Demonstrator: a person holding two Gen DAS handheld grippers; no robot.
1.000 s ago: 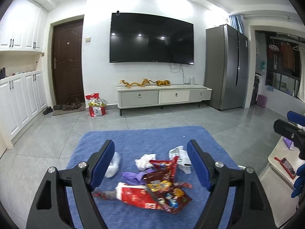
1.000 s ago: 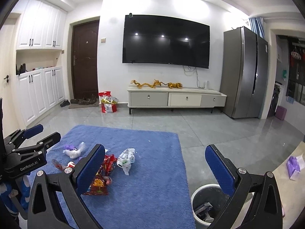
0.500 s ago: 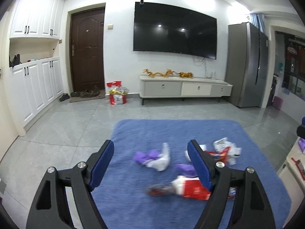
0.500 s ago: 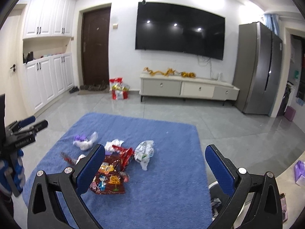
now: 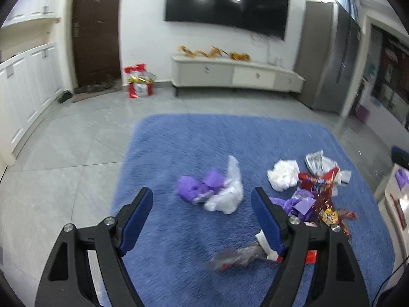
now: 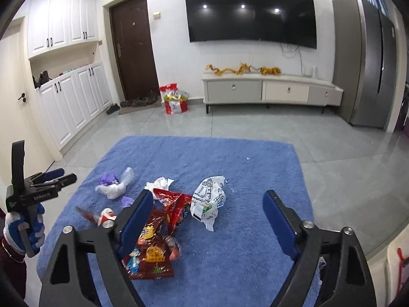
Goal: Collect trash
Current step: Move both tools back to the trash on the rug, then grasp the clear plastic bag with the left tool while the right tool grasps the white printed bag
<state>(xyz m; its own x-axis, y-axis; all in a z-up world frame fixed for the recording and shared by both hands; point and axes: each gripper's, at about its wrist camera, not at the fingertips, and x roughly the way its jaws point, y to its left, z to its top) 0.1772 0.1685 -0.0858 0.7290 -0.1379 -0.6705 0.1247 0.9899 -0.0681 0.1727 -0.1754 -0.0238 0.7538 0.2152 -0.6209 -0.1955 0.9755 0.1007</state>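
Observation:
Trash lies scattered on a blue rug (image 6: 255,168). In the left wrist view a purple and clear plastic bundle (image 5: 212,192) lies ahead between the fingers of my left gripper (image 5: 202,220), which is open and empty. To its right are a white tissue (image 5: 283,175), a red snack wrapper (image 5: 319,189) and a red-white wrapper (image 5: 242,254). My right gripper (image 6: 207,222) hangs above the rug with its jaws closing and nothing between the pads. A white printed bag (image 6: 208,202) lies ahead of it, and a dark red snack bag (image 6: 150,253) lies by its left finger. The left gripper (image 6: 66,175) shows at far left in a gloved hand (image 6: 23,230).
Grey tile floor surrounds the rug. A low TV cabinet (image 6: 271,92) stands against the far wall under a wall TV, with a red gift bag (image 6: 175,99) near the brown door. White cupboards (image 6: 71,102) line the left wall and a fridge (image 6: 368,58) stands at right. A pale low table edge (image 5: 393,199) is near the rug's right side.
Both views have tipped down and closed in on the rug. The left view swung left, putting the purple bundle between its fingers. The right fingers stand closer together, and the bin left the right view.

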